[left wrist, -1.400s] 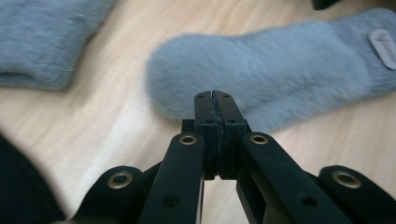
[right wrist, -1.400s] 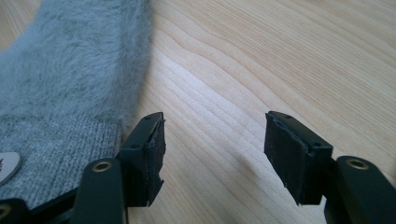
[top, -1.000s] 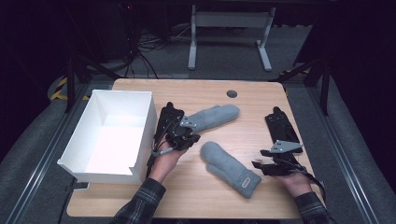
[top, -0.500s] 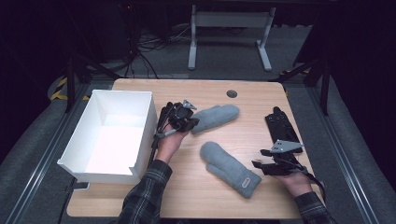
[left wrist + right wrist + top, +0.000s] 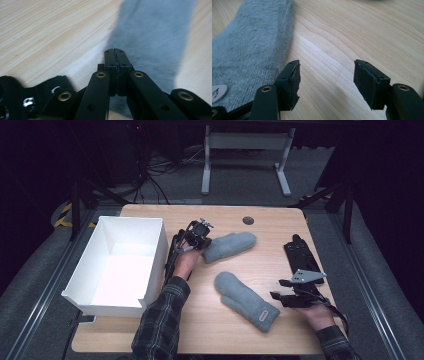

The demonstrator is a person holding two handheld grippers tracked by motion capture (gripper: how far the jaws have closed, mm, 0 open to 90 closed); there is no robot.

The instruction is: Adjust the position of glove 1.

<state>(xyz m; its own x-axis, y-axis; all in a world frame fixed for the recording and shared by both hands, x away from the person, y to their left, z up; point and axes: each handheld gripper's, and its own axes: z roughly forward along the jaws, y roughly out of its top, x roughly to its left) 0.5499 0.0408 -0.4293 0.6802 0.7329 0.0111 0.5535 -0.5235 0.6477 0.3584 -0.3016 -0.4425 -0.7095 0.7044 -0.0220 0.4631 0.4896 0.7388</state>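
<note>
Since a second ago my left gripper has slid across the table from beside the box to the cuff end of the far mitten; its jaws are pressed flat together with nothing between them, the tips low over grey fleece in the left gripper view; whether they touch it I cannot tell; my right gripper has kept its place by the near mitten, jaws partly apart and empty, the left pad just beside the knitted cuff; two mittens, both fuzzy grey, lie well apart on pale wood grain; one white box, open-topped, rectangular; one black plate near the right edge.
</note>
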